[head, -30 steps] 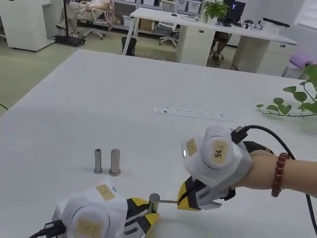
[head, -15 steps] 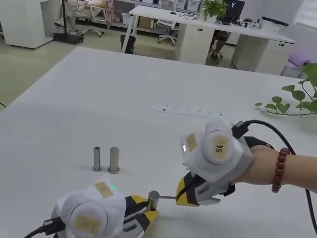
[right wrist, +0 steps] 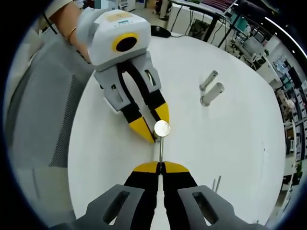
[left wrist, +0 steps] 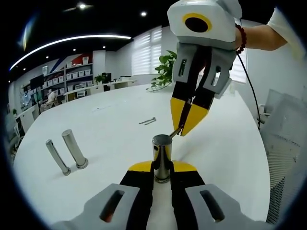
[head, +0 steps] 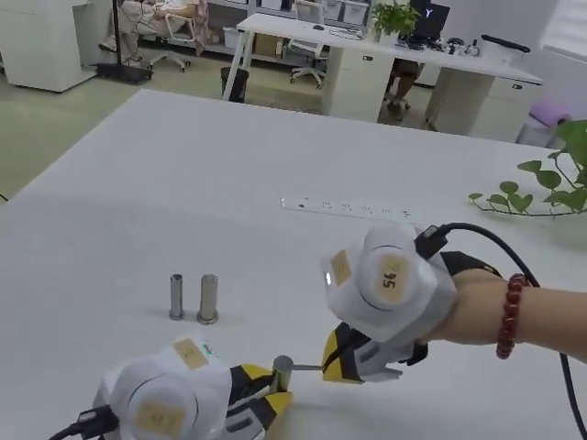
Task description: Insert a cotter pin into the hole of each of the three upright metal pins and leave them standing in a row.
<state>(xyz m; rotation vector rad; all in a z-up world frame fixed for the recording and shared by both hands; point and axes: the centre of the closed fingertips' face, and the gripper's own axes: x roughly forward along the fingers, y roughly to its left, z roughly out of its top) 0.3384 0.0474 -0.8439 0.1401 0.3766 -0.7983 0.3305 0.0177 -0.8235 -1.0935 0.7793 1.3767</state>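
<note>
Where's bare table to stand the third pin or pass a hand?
Free: the tabletop between the two standing pins and the power strip, and left of those pins. Crowded: the near edge, where the left gripper holds the third pin and the right gripper holds the cotter pin at it.

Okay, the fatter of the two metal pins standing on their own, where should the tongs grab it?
Take the fatter pin by its shaft, about mid-height, above the wider foot. It stands upright with the thinner pin close on its left in the head view, so likely come in level from its right, tongs closing front and back.
</note>
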